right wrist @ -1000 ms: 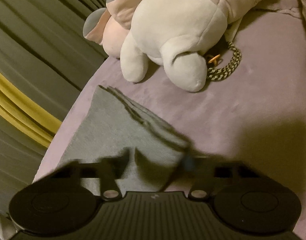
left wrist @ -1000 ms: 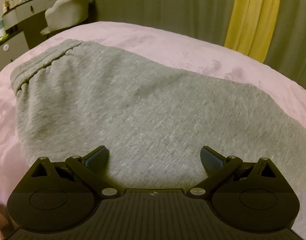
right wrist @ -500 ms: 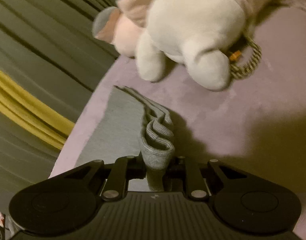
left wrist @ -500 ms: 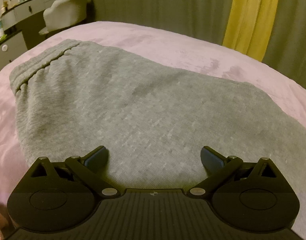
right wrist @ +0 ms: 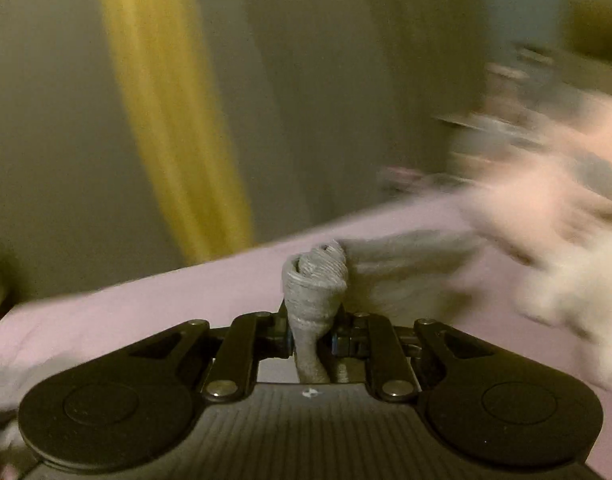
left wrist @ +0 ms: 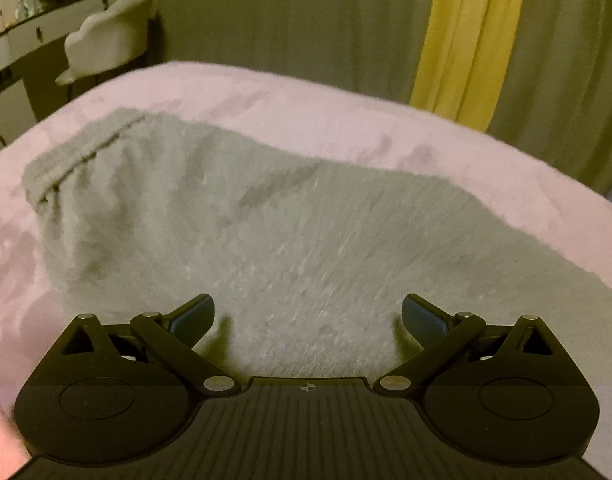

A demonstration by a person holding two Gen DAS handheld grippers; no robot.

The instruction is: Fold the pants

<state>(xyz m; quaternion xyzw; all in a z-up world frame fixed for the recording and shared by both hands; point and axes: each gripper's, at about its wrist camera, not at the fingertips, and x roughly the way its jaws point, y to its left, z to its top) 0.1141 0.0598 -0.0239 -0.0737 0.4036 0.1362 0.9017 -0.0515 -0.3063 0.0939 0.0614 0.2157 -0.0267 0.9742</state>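
right gripper (right wrist: 310, 334) is clamping down on a bunched, ribbed cuff of the grey sweatpants (right wrist: 315, 280), the two fingers pinched hard against the fabric with the cuff bulging up above them and a twist of cloth trailing down behind. left gripper (left wrist: 307, 314) is hanging spread wide, both dark fingertips (left wrist: 194, 314) well apart with nothing between them, hovering just over the flat middle of the grey sweatpants (left wrist: 266, 232).

one pair of pants is lying spread across the pink bedspread (left wrist: 306, 96), the elastic waistband (left wrist: 74, 156) sitting at the far left end in the left wrist view. a soft crease is showing across the cloth near the middle.

around it: one yellow curtain (left wrist: 465, 40) is hanging between grey-green drapes (left wrist: 286, 20) behind the bed, one pale cushioned chair (left wrist: 106, 44) is sitting beside a dresser (left wrist: 10, 80) at the far left, with small items on top too blurred to name.

right wrist view is smearing heavily; a pale pink and white plush toy (right wrist: 557, 216) is lying on the bedspread (right wrist: 146, 304) just right of the lifted cuff, close to it, though i cannot tell if they are touching. nothing is sitting on the pants between the two grippers.
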